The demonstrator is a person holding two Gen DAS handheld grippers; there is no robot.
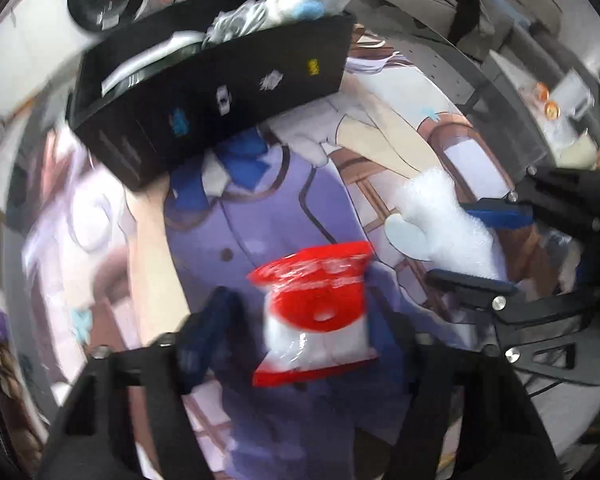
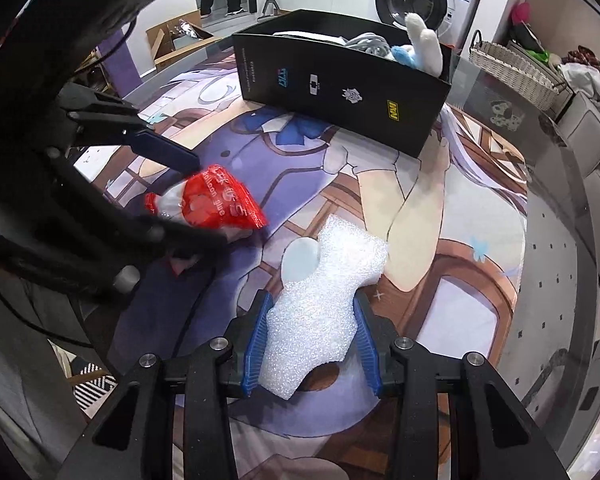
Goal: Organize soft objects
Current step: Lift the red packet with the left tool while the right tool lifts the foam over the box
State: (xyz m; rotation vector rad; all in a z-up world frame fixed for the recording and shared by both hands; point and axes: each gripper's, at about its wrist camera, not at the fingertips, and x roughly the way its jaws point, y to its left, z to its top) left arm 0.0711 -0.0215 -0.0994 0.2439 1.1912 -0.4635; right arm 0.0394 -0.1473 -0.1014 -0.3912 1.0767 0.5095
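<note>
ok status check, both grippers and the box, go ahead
Left gripper closed on red packet. Right gripper clamped on white foam piece. Black box behind, already holding soft items, path clear.

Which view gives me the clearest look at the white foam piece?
The right wrist view: the white foam piece sits sharp and central, squeezed between the right gripper jaws. The left wrist view shows it off to the side, blurred and partly hidden.
</note>
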